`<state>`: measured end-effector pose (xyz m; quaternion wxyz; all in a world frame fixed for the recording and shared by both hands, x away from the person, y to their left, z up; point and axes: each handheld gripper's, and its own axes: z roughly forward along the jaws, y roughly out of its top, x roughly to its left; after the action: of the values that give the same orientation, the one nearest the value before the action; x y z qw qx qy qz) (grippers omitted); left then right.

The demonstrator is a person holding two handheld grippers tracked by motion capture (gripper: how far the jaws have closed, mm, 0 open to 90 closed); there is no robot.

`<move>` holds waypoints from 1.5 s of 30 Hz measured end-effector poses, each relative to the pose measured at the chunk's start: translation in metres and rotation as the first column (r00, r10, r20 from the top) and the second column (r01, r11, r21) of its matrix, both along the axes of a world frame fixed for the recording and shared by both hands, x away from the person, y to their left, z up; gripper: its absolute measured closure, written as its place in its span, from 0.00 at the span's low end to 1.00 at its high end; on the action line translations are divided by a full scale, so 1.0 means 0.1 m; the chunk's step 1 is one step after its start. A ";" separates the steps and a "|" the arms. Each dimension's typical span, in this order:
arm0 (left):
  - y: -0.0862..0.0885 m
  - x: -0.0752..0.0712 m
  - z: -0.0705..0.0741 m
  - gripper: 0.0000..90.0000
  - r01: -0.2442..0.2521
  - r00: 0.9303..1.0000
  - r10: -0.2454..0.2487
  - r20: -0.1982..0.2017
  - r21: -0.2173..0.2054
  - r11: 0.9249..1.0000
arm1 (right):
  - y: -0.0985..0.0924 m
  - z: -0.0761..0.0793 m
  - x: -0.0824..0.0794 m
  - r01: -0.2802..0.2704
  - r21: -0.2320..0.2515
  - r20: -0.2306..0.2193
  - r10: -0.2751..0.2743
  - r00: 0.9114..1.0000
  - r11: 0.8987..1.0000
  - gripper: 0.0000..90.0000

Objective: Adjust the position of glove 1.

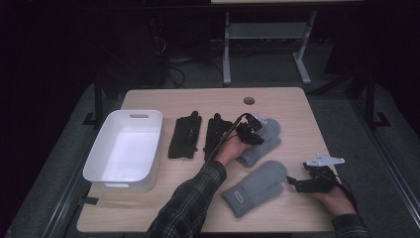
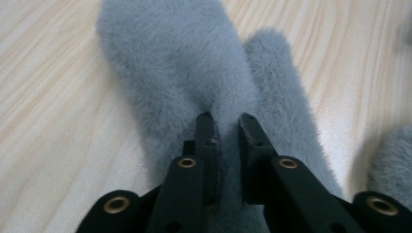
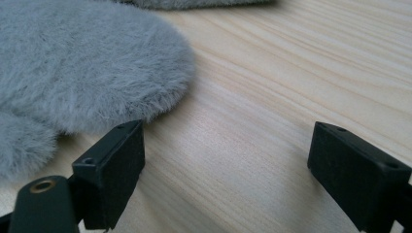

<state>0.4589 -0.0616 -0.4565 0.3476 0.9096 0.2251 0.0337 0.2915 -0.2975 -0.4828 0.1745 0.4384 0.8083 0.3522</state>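
Two grey fuzzy mittens lie on the wooden table [image 1: 297, 111]. On the far mitten [image 1: 268, 139] rests my left gripper [image 1: 251, 130]. In the left gripper view its jaws stand almost together, pinching the fur of this mitten [image 2: 180, 63] at my left gripper [image 2: 227, 124]. The near mitten [image 1: 257, 186] lies in front, its rounded tip toward my right gripper [image 1: 293, 182]. My right gripper [image 3: 228, 145] is open low over bare wood, and the near mitten [image 3: 82, 68] lies just beside its left jaw.
A white bin [image 1: 159, 134] stands at the table's left. Two black gloves [image 1: 184, 136] [image 1: 215, 131] lie side by side between the bin and the mittens. A round hole [image 1: 249, 100] is in the table's far edge. The person's plaid sleeve [image 1: 193, 198] crosses the front.
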 end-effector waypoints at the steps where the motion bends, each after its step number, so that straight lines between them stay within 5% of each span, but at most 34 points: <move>1: 0.02 0.02 0.01 0.92 0.005 1.000 -0.005 -0.012 -0.010 1.000 | 0.00 0.00 0.00 0.000 0.000 0.000 0.000 1.000 1.000 0.15; 8: 0.13 0.03 0.17 0.92 0.008 0.999 -0.011 -0.044 -0.073 0.997 | 0.00 0.00 0.00 0.002 0.001 -0.002 -0.002 1.000 1.000 0.15; 12: 0.18 -0.01 0.31 0.92 0.039 0.999 -0.041 -0.036 -0.065 0.997 | 0.00 0.00 0.00 0.000 0.000 -0.001 0.000 1.000 1.000 0.15; 17: 0.22 -0.14 0.50 0.93 0.048 0.998 -0.052 -0.035 -0.102 0.994 | 0.00 0.00 0.00 -0.001 0.003 0.003 0.001 1.000 1.000 0.15; 27: 0.39 -0.42 0.87 0.93 0.098 0.994 -0.102 -0.030 -0.110 0.989 | 0.00 0.00 0.00 0.001 0.000 0.000 -0.001 1.000 1.000 0.15; 37: 0.60 -0.71 1.05 0.93 0.090 0.994 -0.098 -0.054 -0.137 0.986 | 0.00 0.00 0.00 0.000 0.000 0.001 0.000 1.000 1.000 0.15; 45: 0.59 -1.03 1.06 0.93 0.121 0.990 -0.127 -0.065 -0.094 0.988 | 0.00 0.00 0.00 0.001 0.000 0.002 -0.001 1.000 1.000 0.15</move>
<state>0.3555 -0.0028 -0.3506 0.3815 0.9059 0.1814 -0.0305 0.2915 -0.2974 -0.4828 0.1752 0.4383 0.8080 0.3526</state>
